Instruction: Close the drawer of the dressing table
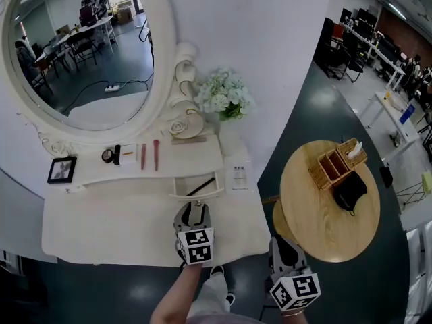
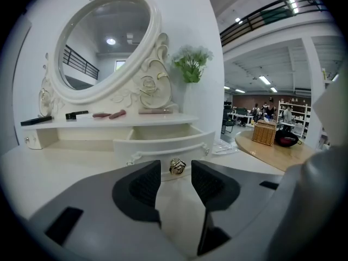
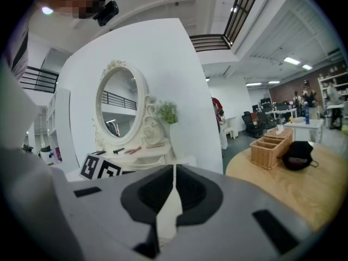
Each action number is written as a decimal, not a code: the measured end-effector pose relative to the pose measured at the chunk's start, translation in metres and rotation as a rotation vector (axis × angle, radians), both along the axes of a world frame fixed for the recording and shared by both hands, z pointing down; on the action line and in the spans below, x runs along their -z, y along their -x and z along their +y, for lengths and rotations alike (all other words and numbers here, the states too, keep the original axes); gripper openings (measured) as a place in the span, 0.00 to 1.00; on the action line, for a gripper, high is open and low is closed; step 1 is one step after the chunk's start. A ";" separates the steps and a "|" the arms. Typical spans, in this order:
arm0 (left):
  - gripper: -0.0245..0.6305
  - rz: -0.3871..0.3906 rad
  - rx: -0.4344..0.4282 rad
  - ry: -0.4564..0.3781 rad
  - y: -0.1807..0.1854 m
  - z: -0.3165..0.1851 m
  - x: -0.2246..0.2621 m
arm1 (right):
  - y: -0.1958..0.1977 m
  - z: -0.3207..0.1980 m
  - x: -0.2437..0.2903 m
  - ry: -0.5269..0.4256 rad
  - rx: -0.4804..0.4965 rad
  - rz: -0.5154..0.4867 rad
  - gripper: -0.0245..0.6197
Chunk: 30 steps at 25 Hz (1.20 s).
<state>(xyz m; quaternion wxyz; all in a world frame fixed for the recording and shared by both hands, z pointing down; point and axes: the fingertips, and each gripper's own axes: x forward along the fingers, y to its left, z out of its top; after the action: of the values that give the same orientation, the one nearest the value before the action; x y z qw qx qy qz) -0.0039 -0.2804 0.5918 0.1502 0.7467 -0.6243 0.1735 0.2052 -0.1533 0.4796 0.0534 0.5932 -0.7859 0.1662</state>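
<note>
The white dressing table [image 1: 101, 225] has a small drawer [image 1: 196, 184] standing pulled out under its shelf, with a thin dark stick lying inside. In the left gripper view the drawer [image 2: 163, 145] shows a gold knob [image 2: 176, 166] on its front. My left gripper [image 2: 175, 172] is open just in front of that knob, which sits beyond the fingertips with nothing between the pads. From the head view my left gripper [image 1: 194, 209] hovers over the tabletop just before the drawer. My right gripper [image 1: 280, 243] hangs off the table's front right corner, and its jaws [image 3: 174, 170] are shut on nothing.
An oval mirror [image 1: 81, 46], a vase of flowers [image 1: 223, 94], a photo frame [image 1: 61, 169] and small cosmetics [image 1: 148, 155] stand on the dressing table. A round wooden table [image 1: 317, 228] to the right carries a wicker basket [image 1: 337, 164] and a black item [image 1: 349, 191].
</note>
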 end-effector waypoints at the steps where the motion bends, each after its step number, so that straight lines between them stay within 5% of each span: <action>1: 0.31 0.003 0.003 0.003 0.000 -0.001 -0.001 | 0.000 -0.001 0.000 0.000 0.001 0.000 0.05; 30: 0.27 0.026 0.083 0.050 0.001 -0.035 -0.002 | -0.015 -0.020 0.006 -0.008 -0.017 -0.009 0.05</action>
<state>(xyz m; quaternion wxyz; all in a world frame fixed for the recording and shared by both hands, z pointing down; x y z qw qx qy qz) -0.0046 -0.3156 0.5941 0.1838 0.7183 -0.6484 0.1730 0.2203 -0.1732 0.4739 0.0461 0.5994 -0.7817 0.1660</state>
